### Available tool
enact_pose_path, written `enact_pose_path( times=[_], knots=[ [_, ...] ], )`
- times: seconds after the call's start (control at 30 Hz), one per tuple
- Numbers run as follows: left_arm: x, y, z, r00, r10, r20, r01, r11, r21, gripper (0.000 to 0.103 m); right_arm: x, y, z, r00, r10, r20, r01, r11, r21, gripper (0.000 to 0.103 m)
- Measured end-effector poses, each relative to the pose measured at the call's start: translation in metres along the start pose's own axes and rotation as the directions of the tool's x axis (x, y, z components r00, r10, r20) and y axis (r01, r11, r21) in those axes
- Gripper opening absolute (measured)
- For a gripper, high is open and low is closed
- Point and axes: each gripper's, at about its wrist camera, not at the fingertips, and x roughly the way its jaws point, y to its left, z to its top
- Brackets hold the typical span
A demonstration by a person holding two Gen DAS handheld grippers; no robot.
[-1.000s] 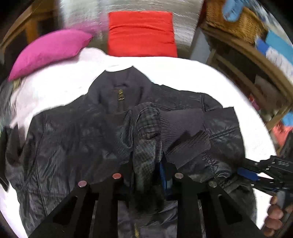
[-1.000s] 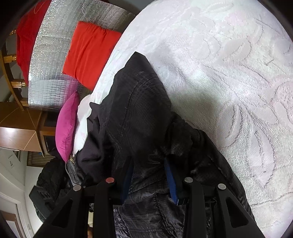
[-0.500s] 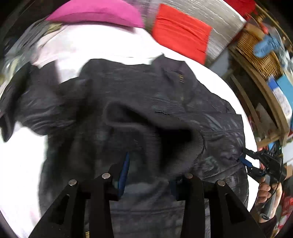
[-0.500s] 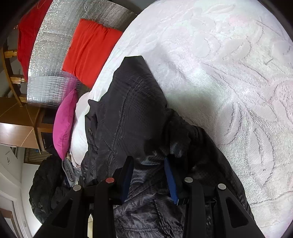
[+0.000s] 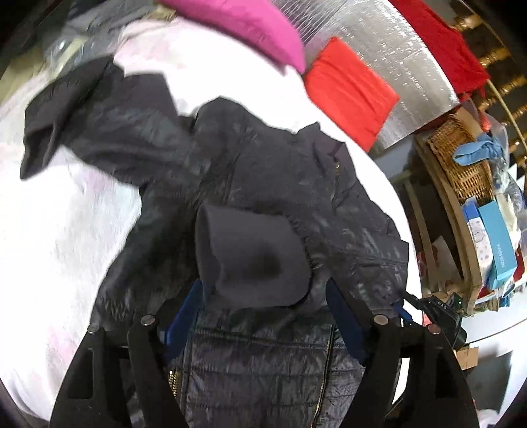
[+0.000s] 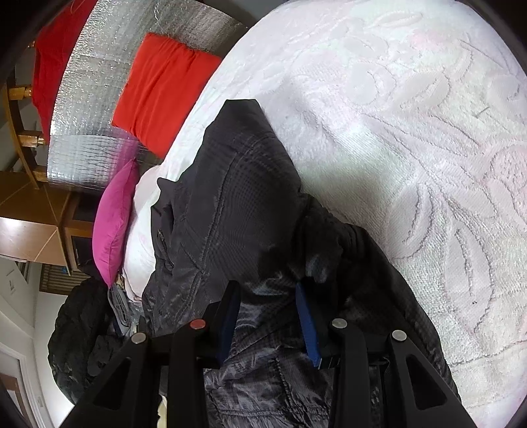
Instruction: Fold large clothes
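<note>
A large dark padded jacket [image 5: 273, 184] lies spread on the white bedspread [image 5: 59, 237]. Its ribbed cuff [image 5: 250, 260] rests on the jacket's middle, right in front of my left gripper [image 5: 263, 316], whose blue-padded jaws stand wide apart over the fabric. The other sleeve [image 5: 75, 115] stretches to the far left. In the right wrist view the jacket [image 6: 243, 204] shows from its side edge; my right gripper [image 6: 266, 312] has its jaws apart with jacket fabric bunched between them. The right gripper also shows in the left wrist view [image 5: 408, 309] at the jacket's right edge.
A magenta pillow [image 5: 240, 23] and a red pillow [image 5: 349, 89] lie at the bed's head against a silver foil panel [image 5: 395, 49]. A wooden shelf with a wicker basket [image 5: 461, 158] and boxes stands to the right. A dark bundle [image 6: 79, 332] lies beyond the bed.
My left gripper opened and let go of the sleeve; the cuff now lies on the jacket's middle. The left view swung to the right. My right gripper stayed at the jacket's edge.
</note>
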Motion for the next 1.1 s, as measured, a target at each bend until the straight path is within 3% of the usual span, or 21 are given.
enact_pose_path(
  times=[0.13,0.27,0.3,0.33,0.4,0.43,0.47,0.57,0.7,0.9,0.97,1.0,1.1],
  knots=[
    [0.012,0.01,-0.009,0.999,-0.022,-0.043,0.019,0.998,-0.064,0.078,-0.001,0.001,-0.001,1.0,-0.005,0.002,0.005,1.0,-0.006,0.038],
    [0.022,0.012,-0.004,1.0,0.005,-0.007,-0.006,0.996,-0.085,0.076,-0.001,0.001,-0.002,1.0,-0.01,0.005,0.01,1.0,-0.007,0.038],
    [0.024,0.011,-0.002,1.0,0.007,0.003,-0.007,0.997,-0.083,0.07,-0.001,0.002,-0.002,1.0,-0.012,0.006,0.012,1.0,-0.01,0.039],
    [0.025,0.009,0.001,1.0,0.017,0.009,-0.016,0.997,-0.077,0.055,-0.001,0.002,-0.003,1.0,-0.014,0.007,0.014,1.0,-0.013,0.039],
    [0.028,0.001,0.007,0.999,0.05,0.016,-0.049,0.998,-0.038,0.041,-0.001,0.003,-0.003,1.0,-0.017,0.009,0.017,1.0,-0.017,0.039],
    [0.026,-0.004,0.011,0.998,0.063,0.027,-0.063,0.998,-0.006,0.029,-0.001,0.003,-0.003,1.0,-0.019,0.01,0.019,1.0,-0.019,0.039],
    [0.023,-0.012,0.015,0.995,0.084,0.049,-0.086,0.996,0.033,0.022,-0.002,0.004,-0.004,1.0,-0.021,0.01,0.022,1.0,-0.02,0.039],
    [0.014,-0.044,0.031,0.983,0.135,0.123,-0.154,0.974,0.167,0.018,-0.003,0.007,-0.006,0.999,-0.037,0.02,0.038,0.999,-0.031,0.038],
    [0.0,-0.089,0.053,0.953,0.195,0.231,-0.264,0.908,0.326,0.016,-0.008,0.019,-0.011,0.998,-0.034,0.053,0.038,0.997,-0.072,0.039],
    [-0.021,-0.139,0.072,0.896,0.194,0.399,-0.391,0.77,0.504,0.016,-0.015,0.038,-0.016,0.992,0.1,0.083,-0.088,0.987,-0.138,0.039],
    [-0.02,-0.138,0.07,0.861,0.193,0.471,-0.454,0.709,0.539,0.016,-0.01,0.042,-0.016,0.994,0.091,0.068,-0.08,0.985,-0.154,0.039],
    [-0.015,-0.135,0.068,0.85,0.205,0.486,-0.478,0.687,0.547,0.017,-0.006,0.042,-0.016,0.996,0.074,0.053,-0.065,0.986,-0.154,0.039],
    [0.027,-0.107,0.069,0.855,0.327,0.402,-0.512,0.65,0.562,0.017,0.014,0.035,-0.018,1.0,-0.005,-0.019,0.002,0.991,-0.135,0.039]
  ],
)
